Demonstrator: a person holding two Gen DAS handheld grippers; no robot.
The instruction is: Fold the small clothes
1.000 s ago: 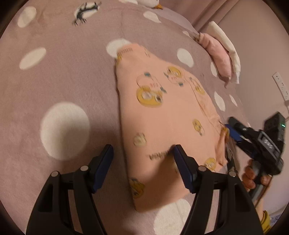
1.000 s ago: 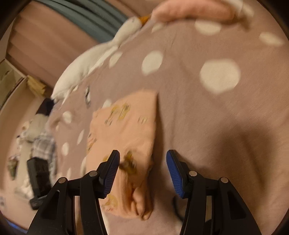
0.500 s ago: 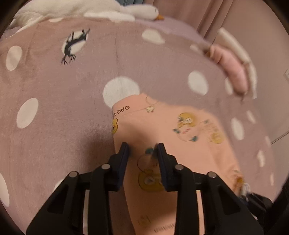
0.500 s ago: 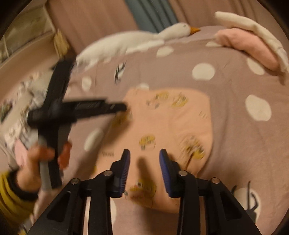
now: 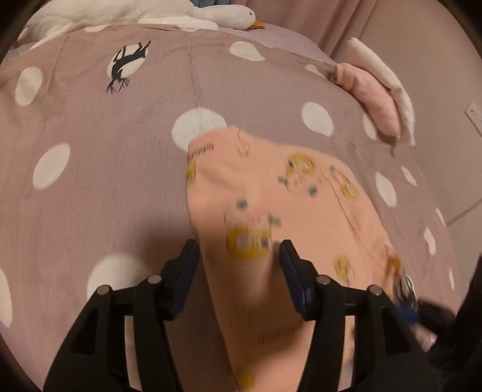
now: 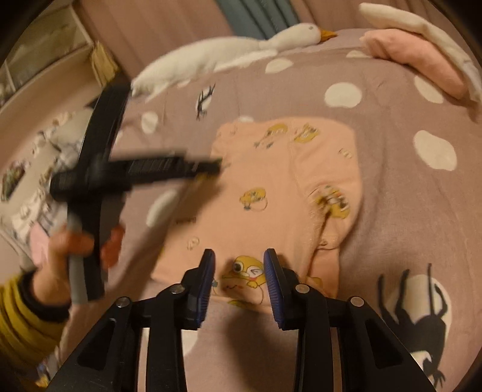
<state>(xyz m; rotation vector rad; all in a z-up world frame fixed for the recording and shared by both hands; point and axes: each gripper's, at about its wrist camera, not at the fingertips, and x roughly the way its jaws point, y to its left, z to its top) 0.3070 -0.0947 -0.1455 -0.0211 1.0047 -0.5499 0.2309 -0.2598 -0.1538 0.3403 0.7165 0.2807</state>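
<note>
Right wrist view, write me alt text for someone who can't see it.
A peach garment printed with yellow cartoon characters lies folded flat on a mauve polka-dot blanket, with the open right gripper at its near edge. On the left, a blurred hand holds the left gripper at the garment's left edge. A white goose plush lies behind.

You've got one peach garment point(image 6: 271, 187) on the bedspread point(image 6: 406, 211), two grippers, left gripper point(image 5: 238, 262) and right gripper point(image 6: 239, 271), one white goose plushie point(image 6: 229, 51) at the far edge, and two folded pieces far right: one pink point(image 6: 412, 57), one cream point(image 6: 421, 27).
</note>
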